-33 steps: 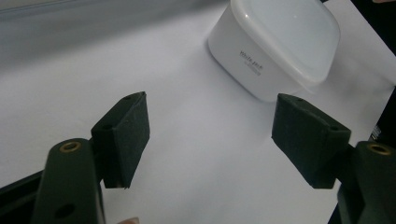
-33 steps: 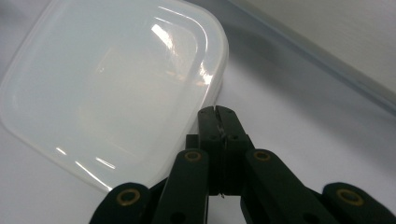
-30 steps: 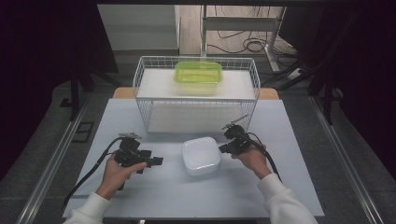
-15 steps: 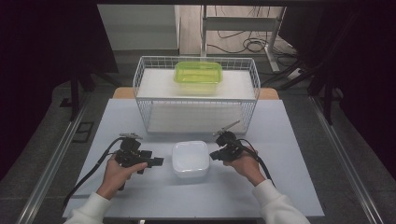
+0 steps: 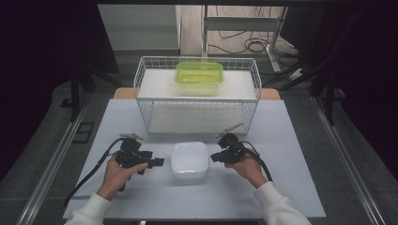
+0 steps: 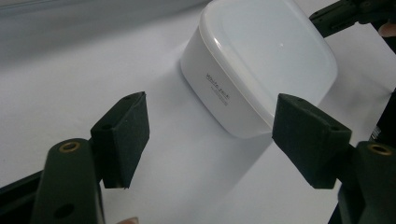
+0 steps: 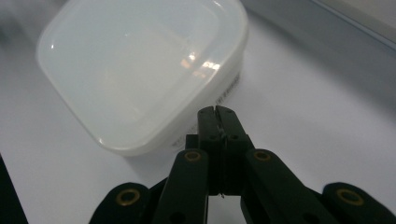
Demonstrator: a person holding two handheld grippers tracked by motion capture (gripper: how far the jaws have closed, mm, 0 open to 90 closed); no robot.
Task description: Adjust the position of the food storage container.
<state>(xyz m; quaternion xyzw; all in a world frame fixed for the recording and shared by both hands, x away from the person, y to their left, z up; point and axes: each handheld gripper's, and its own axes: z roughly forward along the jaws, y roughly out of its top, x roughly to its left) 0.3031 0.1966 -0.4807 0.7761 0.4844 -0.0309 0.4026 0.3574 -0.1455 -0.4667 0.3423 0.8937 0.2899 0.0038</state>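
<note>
A white lidded plastic box (image 5: 189, 160) lies on the table's front middle, seen close in the left gripper view (image 6: 261, 65) and the right gripper view (image 7: 140, 70). My left gripper (image 5: 158, 162) is just left of the box, open, with nothing between its pads (image 6: 125, 135). My right gripper (image 5: 215, 157) is at the box's right side, shut, its tips (image 7: 218, 112) right against the box wall; whether they touch it I cannot tell. A green lidded container (image 5: 199, 77) sits on top of the white wire rack (image 5: 197, 101) at the back.
The wire rack stands across the back middle of the pale table (image 5: 291, 187). Cables trail from both grippers toward the front edge. Dark floor and metal rails flank the table on both sides.
The white box has slid left on the table, with my right gripper following it from the right. My left gripper has stayed where it was.
</note>
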